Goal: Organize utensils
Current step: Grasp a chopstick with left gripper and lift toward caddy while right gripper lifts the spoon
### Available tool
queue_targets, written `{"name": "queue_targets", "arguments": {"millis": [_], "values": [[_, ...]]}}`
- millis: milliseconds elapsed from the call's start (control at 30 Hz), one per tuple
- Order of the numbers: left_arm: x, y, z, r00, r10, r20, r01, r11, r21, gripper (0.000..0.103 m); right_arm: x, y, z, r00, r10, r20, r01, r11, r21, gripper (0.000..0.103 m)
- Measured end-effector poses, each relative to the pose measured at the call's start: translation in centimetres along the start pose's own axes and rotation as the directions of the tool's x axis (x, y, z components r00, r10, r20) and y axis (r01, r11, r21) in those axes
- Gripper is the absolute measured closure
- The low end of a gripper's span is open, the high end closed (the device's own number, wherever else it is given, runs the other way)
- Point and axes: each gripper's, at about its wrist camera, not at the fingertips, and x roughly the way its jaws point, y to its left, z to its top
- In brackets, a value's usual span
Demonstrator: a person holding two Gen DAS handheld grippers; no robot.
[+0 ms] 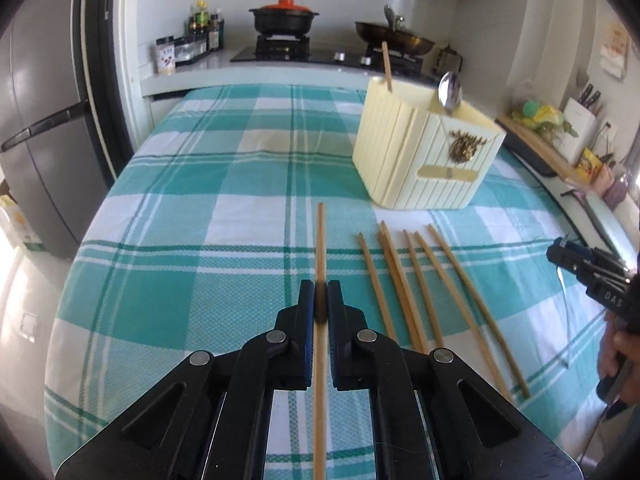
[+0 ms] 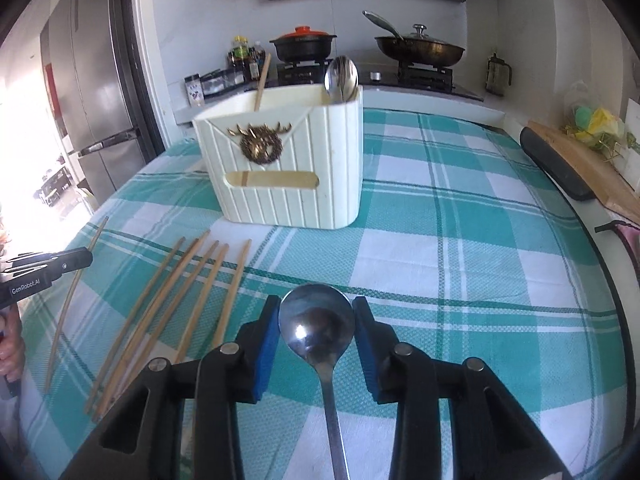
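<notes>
Sorting is barely begun: your left gripper (image 1: 321, 300) clamps one chopstick (image 1: 320, 240) pointing lengthwise at the cream utensil holder (image 1: 424, 160), six chopsticks (image 1: 404, 280) left on the checked cloth, while your right gripper (image 2: 316, 320) closes on a spoon (image 2: 316, 320), bowl forward.

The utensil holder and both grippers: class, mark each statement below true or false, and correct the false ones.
1. The left gripper is shut on a chopstick. True.
2. The right gripper holds a fork. False: a spoon sits between its pads.
3. The utensil holder already contains a spoon and a chopstick. True.
4. The loose chopsticks lie on a bare wooden table. False: they lie on a green checked tablecloth.
</notes>
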Motion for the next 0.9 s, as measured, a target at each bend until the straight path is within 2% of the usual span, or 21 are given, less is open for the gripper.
{"name": "queue_targets", "arguments": {"millis": [200, 400, 700, 900], "values": [[-5.0, 0.1, 0.9, 0.994, -0.051, 0.095, 0.055, 0.998, -0.036, 0.099, -5.1, 0.2, 0.6, 0.996, 0.029, 0.089, -0.03, 0.999, 0.012, 0.067], [-7.0, 0.4, 1.5, 0.986, -0.1, 0.136, 0.11, 0.992, -0.068, 0.099, -8.2, 0.3, 1.1, 0.987, 0.042, 0.155, -0.046, 0.999, 0.024, 0.067], [-8.2, 0.2, 2.8, 0.977, -0.125, 0.175, 0.137, 0.989, -0.059, 0.099, -10.2, -0.3, 4.0, 0.974, 0.065, 0.218, -0.079, 0.995, 0.055, 0.067], [-8.5, 0.4, 5.3, 0.973, -0.153, 0.172, 0.159, 0.987, -0.021, 0.099, -10.0, -0.8, 7.7, 0.973, 0.11, 0.203, -0.121, 0.992, 0.044, 0.067]]}}
